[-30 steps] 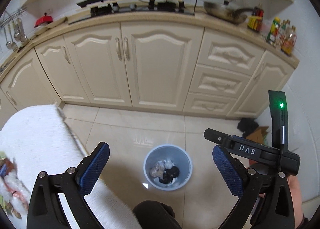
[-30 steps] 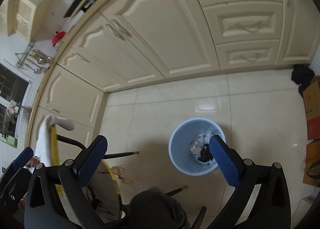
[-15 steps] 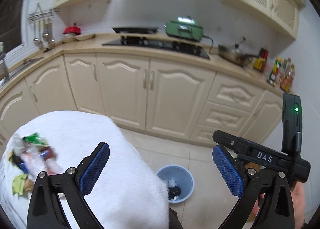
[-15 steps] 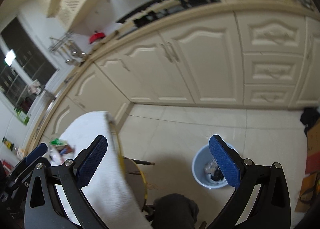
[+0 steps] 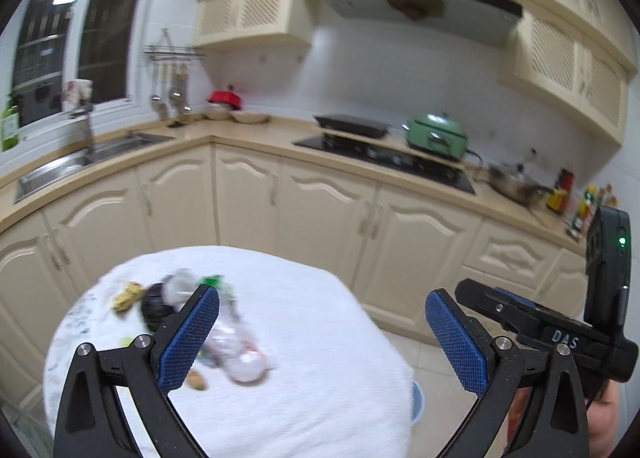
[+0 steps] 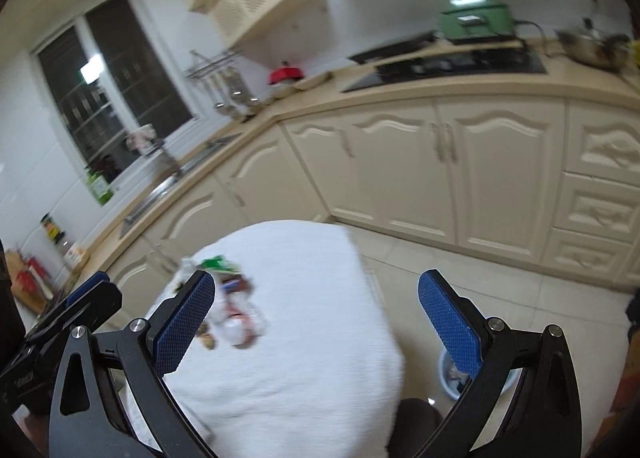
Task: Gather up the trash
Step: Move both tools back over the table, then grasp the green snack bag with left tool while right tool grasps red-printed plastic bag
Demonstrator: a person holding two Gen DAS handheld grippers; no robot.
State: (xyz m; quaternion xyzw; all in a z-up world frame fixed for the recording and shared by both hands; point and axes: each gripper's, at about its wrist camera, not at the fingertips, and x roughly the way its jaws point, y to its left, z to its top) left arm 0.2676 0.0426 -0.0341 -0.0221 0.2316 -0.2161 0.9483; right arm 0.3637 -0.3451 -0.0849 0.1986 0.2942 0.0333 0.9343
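A small round table with a white cloth (image 5: pixel 320 358) stands below me, also in the right wrist view (image 6: pixel 304 322). Several pieces of trash (image 5: pixel 240 362) lie on its left part: crumpled wrappers, a yellow scrap (image 5: pixel 127 292), a green packet (image 6: pixel 218 264). My left gripper (image 5: pixel 322 338) is open and empty above the table. My right gripper (image 6: pixel 316 322) is open and empty above the table too. The blue trash bin (image 6: pixel 450 374) stands on the floor, mostly hidden behind the right finger; only its rim (image 5: pixel 416 402) peeks past the cloth.
Cream kitchen cabinets (image 5: pixel 320 214) run along the back, with a sink (image 5: pixel 80 162), a hob (image 5: pixel 384 158), a green cooker (image 5: pixel 436 136) and a pan (image 5: pixel 516 182) on the counter. Tiled floor (image 6: pixel 460 282) lies right of the table. The right gripper's body (image 5: pixel 560 330) shows at right.
Both grippers have tilted up from the bin on the floor. The table and its trash have come into the middle of both views. The bin has slipped almost out of sight.
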